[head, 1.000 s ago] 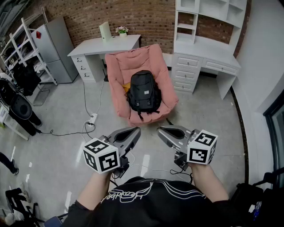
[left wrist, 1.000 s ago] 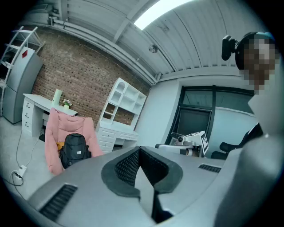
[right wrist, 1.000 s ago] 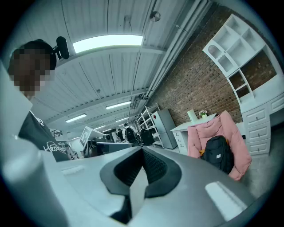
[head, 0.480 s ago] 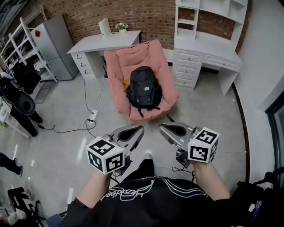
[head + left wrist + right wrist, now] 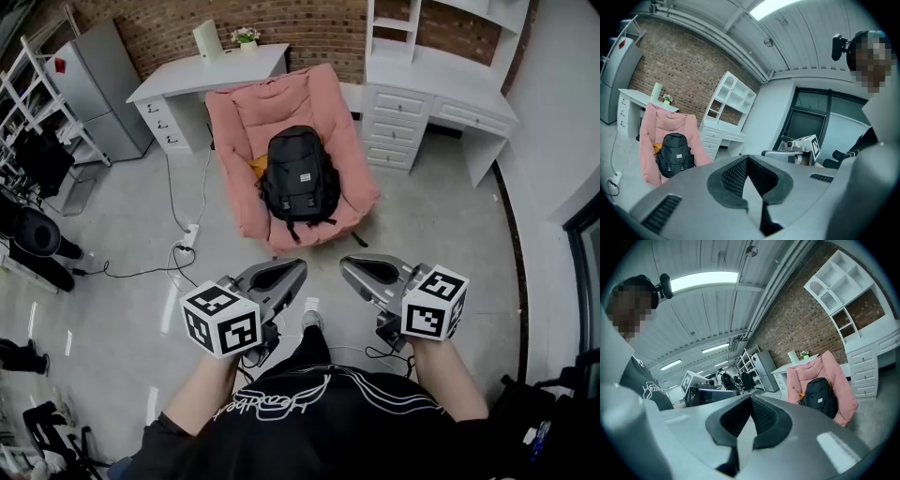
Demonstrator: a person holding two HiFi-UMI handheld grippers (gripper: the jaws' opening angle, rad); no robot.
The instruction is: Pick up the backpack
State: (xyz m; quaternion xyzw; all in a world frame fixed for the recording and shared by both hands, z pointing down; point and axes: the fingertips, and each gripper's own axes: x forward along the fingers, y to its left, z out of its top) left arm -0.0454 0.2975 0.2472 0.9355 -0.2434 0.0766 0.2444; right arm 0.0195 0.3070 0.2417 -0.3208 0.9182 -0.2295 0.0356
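A black backpack (image 5: 299,176) stands upright on a pink padded chair (image 5: 242,120) across the floor ahead of me; it also shows in the left gripper view as the backpack (image 5: 674,153) and in the right gripper view as the backpack (image 5: 819,396). My left gripper (image 5: 293,273) and right gripper (image 5: 348,268) are held side by side in front of my body, well short of the chair. Both are shut with nothing between the jaws.
A white desk (image 5: 202,75) with a small flower pot (image 5: 247,37) stands behind the chair, white drawers and shelves (image 5: 433,84) to its right. A power strip with cables (image 5: 187,240) lies on the floor left of the chair. A grey fridge (image 5: 91,89) and racks are at far left.
The view has moved closer to the chair and backpack, which sit a little lower and larger in the head view. Both grippers moved along with me and stayed shut.
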